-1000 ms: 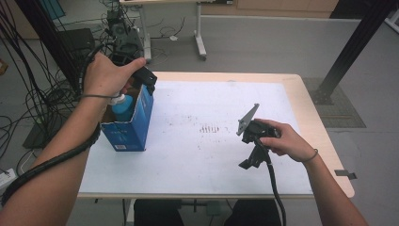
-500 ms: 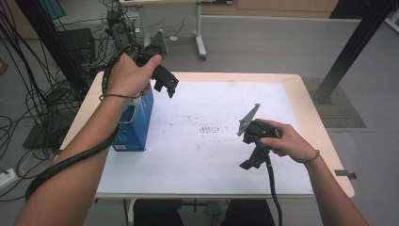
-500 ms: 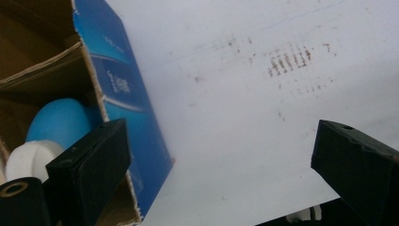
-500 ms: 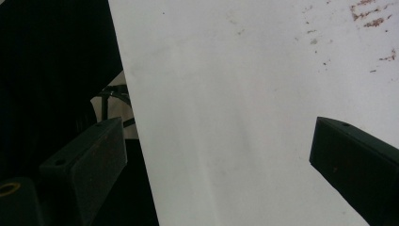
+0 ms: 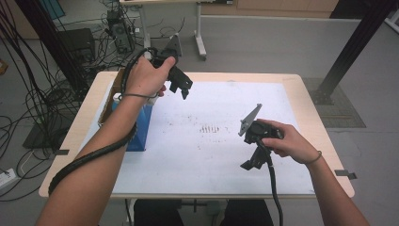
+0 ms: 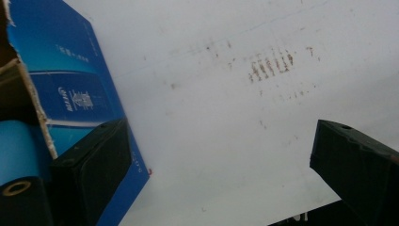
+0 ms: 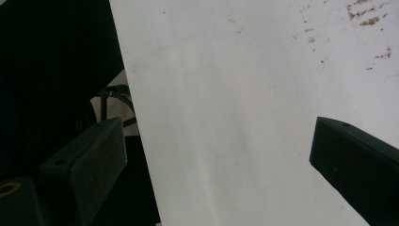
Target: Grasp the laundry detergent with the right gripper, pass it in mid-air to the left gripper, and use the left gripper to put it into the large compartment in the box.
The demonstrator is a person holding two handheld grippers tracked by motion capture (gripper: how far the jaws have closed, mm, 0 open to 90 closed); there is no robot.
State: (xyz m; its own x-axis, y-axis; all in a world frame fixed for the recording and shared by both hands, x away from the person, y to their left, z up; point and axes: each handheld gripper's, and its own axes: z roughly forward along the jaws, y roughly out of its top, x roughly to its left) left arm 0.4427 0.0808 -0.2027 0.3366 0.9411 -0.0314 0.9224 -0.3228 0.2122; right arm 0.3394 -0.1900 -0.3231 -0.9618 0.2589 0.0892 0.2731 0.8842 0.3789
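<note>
An open blue carton (image 5: 141, 128) stands at the table's left, partly behind the person's left forearm. My left gripper (image 5: 182, 88) is held in the air just right of the carton's far end, open, with nothing between the jaws. In the left gripper view, the left gripper (image 6: 211, 141) looks down past the carton's blue side (image 6: 70, 94) onto the white sheet (image 6: 211, 108); a light blue object (image 6: 19, 146) lies inside the carton. My right gripper (image 5: 251, 163) hovers low over the sheet's right half, open and empty. In the right gripper view, the right gripper (image 7: 216, 141) looks at the sheet's front edge (image 7: 235, 117).
The white sheet (image 5: 211, 155) covers most of the wooden table (image 5: 306, 89); brown scuff marks (image 5: 210, 128) sit at its middle. Cables and a computer case (image 5: 80, 42) lie on the floor at back left. A black post (image 5: 350, 52) rises at back right.
My left gripper has risen from the carton's top and swung right and away over the sheet's far left corner. The right gripper has stayed in place.
</note>
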